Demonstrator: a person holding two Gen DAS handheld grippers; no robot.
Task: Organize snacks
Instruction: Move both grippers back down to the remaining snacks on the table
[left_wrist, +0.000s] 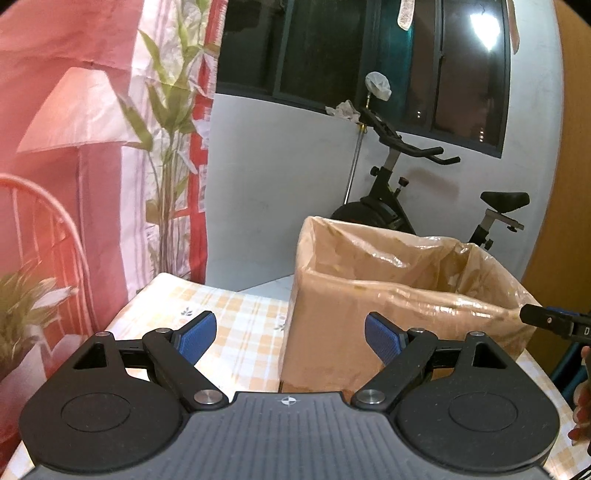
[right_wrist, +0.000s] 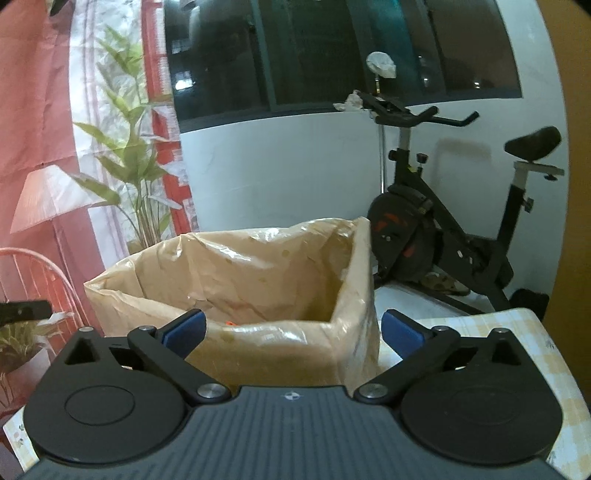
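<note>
Both tongs, left (left_wrist: 290, 338) and right (right_wrist: 293, 332), spread empty before plastic-lined cardboard box (right_wrist: 258, 266) at twelve o'clock on checkered bench (left_wrist: 236, 325).

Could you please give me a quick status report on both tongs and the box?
Left tongs open, empty. Right tongs open, empty. Lined cardboard box upright on checked tablecloth, top open. Nothing blocking the opening.

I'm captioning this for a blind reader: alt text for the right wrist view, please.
The open, empty right gripper points at a plastic-lined cardboard box on a checked tablecloth. An exercise bike stands behind.
</note>
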